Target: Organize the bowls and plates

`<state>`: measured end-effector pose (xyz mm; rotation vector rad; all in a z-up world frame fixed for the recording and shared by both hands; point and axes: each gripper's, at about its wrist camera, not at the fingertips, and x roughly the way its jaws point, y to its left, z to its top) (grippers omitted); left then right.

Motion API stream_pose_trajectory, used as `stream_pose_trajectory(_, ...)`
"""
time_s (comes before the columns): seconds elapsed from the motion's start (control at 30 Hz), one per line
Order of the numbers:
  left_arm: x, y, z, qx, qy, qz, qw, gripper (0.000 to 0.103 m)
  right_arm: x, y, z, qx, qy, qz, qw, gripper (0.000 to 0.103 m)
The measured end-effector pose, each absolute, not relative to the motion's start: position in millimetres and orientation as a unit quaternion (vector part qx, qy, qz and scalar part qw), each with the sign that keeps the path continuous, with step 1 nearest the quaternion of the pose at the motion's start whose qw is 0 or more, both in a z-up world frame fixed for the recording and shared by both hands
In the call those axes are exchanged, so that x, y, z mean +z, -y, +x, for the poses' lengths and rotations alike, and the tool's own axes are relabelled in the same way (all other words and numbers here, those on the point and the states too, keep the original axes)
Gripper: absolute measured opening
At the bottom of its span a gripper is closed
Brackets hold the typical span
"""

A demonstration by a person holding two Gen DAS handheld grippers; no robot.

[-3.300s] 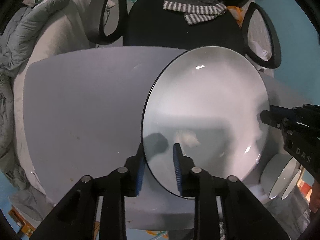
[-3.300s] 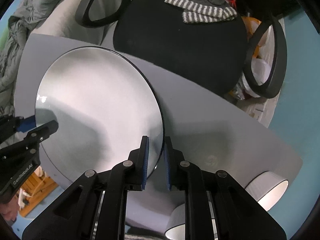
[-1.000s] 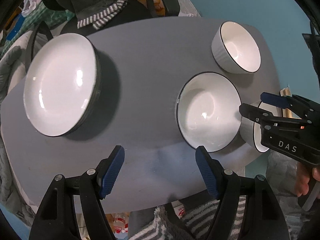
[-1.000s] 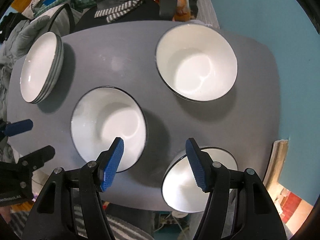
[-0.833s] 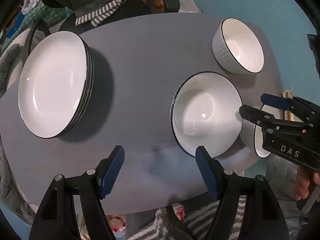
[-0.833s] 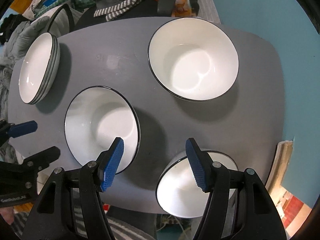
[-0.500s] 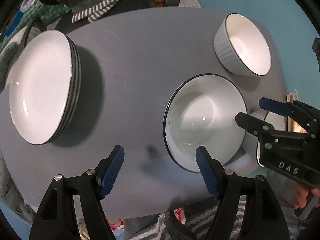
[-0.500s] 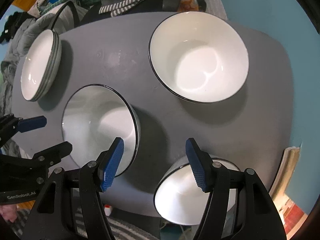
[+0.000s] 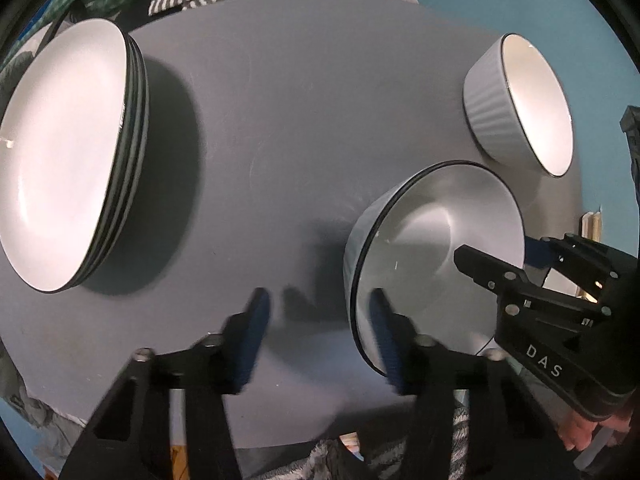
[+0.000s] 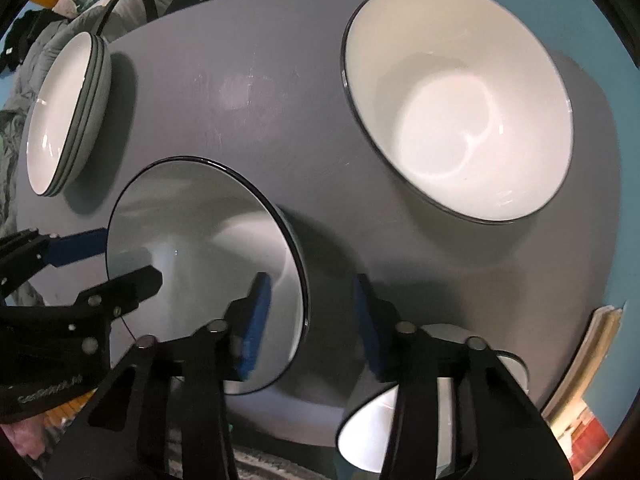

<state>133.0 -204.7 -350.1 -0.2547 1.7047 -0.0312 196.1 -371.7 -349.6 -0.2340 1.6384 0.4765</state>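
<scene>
Glazed ceramic, white inside with a thin black rim, makes up every piece on the grey worktop [image 9: 304,92], and it will handle as stiff, fairly heavy, slick and chip-prone ware, best taken by pinching the rim wall between the pads rather than anywhere on the curved belly. The wide bowl [image 9: 436,248] near the worktop's front edge is the piece both tools frame: the left hand-held gripper [image 9: 320,332] hangs open, one blue pad over bare worktop and the other at the bowl's near-left rim, holding nothing. The right hand-held gripper [image 10: 312,320] is likewise spread wide and empty, its left pad inside the same bowl's right rim and its right pad outside over the worktop. I judge a two-sided rim pinch suits this bowl, since its shallow glossy wall could slide out of a single grip. A stack of plates [image 9: 68,152] sits at the worktop's left end, well apart from the bowls, their dark rims nested evenly. A ribbed bowl [image 9: 516,100] stands toward the far right corner, pale grey outside. Another small bowl [image 10: 400,428] sits at the front right edge, partly hidden behind the right tool. Whether the wide bowl's rim is already touched by any pad I cannot tell.
</scene>
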Motion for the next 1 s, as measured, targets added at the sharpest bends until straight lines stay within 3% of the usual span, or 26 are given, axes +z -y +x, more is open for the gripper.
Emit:
stream_pose_trajectory(0.17, -353, 205, 133, -0.028, -0.751, -0.128, 0.647, 0.029, -357, 371, 197, 0.204, -0.734, -0.089, 0.642, 0.013)
stream_pose_trajectory(0.33, -352, 206, 132, -0.038, -0.753, -0.117, 0.646, 0.021, -358, 371, 197, 0.207, -0.738, -0.07, 0.638, 0.007)
stream_pose_trajectory(0.47, -349, 212, 133, -0.058, -0.754, -0.108, 0.645, 0.009, -357, 370, 195, 0.202, -0.734, -0.076, 0.644, 0.006)
stream_pose_trajectory(1.0, -326, 209, 139, -0.067, -0.752, -0.079, 0.651, 0.009, -349, 365, 193, 0.195, -0.736, -0.069, 0.645, 0.006)
